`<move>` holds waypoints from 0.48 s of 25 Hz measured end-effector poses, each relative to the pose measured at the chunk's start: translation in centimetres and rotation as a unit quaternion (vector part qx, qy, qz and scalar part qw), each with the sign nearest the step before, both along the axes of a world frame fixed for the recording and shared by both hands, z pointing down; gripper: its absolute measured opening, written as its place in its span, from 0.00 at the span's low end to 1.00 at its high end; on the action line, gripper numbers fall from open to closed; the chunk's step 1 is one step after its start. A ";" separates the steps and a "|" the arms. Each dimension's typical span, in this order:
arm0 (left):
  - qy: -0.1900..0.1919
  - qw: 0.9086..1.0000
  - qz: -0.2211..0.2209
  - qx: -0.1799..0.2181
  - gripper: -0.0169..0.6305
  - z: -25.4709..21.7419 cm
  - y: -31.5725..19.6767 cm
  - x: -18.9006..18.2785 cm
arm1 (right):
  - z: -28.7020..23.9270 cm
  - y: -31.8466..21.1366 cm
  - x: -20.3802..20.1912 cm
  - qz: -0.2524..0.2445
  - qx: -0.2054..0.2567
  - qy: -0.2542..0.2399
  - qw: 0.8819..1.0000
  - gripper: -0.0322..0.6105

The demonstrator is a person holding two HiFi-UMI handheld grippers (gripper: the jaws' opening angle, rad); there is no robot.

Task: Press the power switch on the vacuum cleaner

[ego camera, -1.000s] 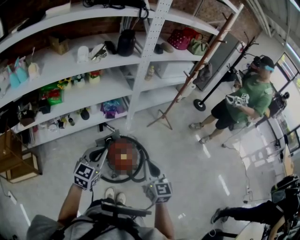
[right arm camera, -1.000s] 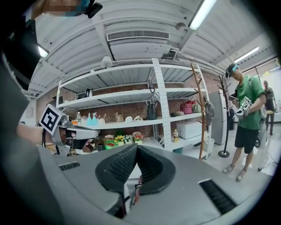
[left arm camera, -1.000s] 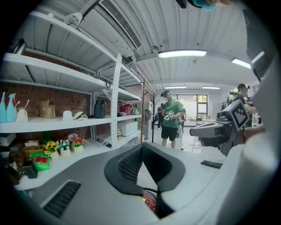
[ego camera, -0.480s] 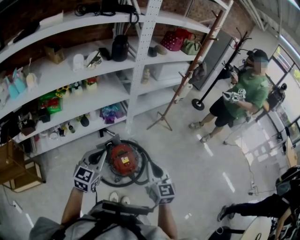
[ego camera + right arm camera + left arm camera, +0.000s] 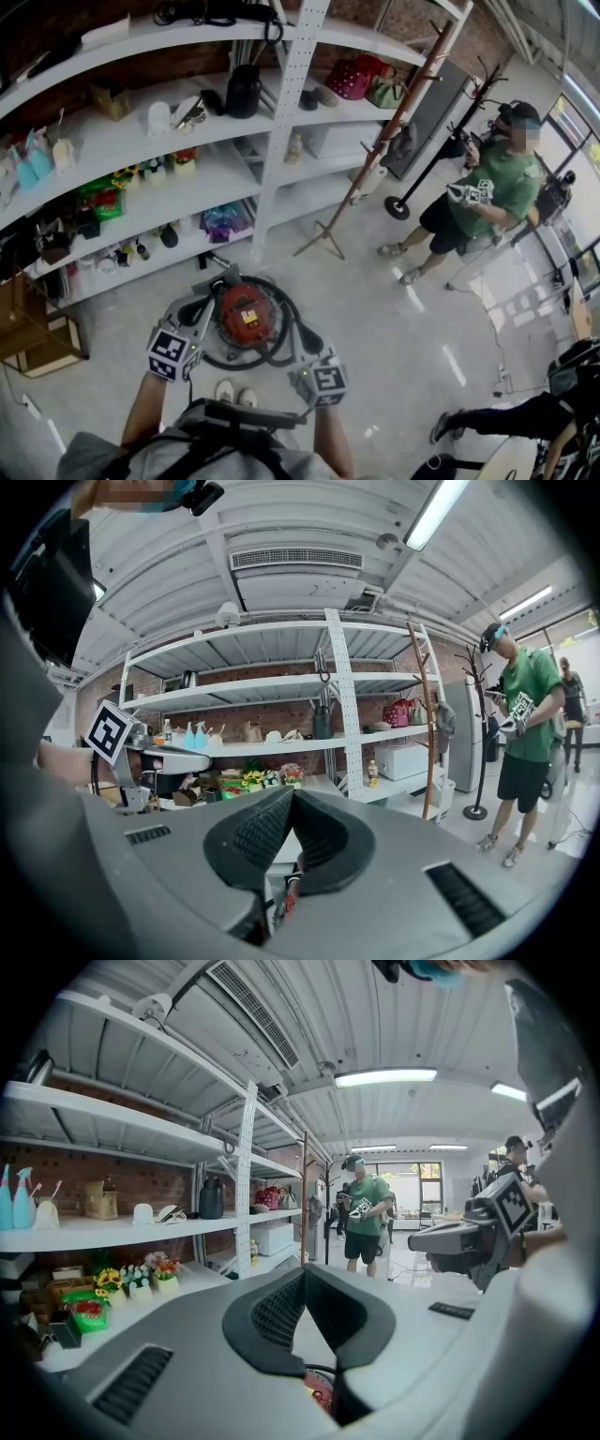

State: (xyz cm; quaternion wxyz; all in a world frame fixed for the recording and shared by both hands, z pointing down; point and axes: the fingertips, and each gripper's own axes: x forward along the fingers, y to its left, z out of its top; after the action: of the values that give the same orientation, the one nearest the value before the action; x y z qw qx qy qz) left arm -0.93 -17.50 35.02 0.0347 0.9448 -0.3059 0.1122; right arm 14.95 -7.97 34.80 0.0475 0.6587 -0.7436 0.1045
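red round canister vacuum cleaner (image 5: 246, 317) w/ black hose (image 5: 287, 326) coiled round it sits on grey floor (image 5: 394, 319), just ahead of wearer's white shoes (image 5: 232, 391). left gripper (image 5: 192, 309) hangs at vac's left edge, right gripper (image 5: 307, 339) near vac's right-front edge, above the hose; can't tell if either touches the vac. both grippers narrow: in each gripper view the black ribbed pads meet at the tips, nothing held between. left gripper view shows a sliver of red vac below, thru the gap behind the pads. white shelf rack (image 5: 281, 169) w/ small items stands behind vac. slanted wooden pole stand (image 5: 375, 159) behind-right of vac. person in green shirt (image 5: 502, 192) well apart, right-rear of vac, w/ marker-cube grippers (image 5: 473, 194) in hand.
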 end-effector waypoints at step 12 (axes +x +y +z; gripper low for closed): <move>0.001 1.000 -0.003 0.000 0.04 -0.2 -0.1 -0.4 | -0.3 -0.3 -0.5 -0.003 0.010 0.005 1.000 0.06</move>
State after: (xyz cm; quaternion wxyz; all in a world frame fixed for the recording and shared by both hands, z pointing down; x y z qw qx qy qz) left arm -1.35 -17.59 34.83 0.0356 0.9440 -0.3085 0.1113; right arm 14.43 -8.24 34.54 0.0452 0.6573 -0.7465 0.0933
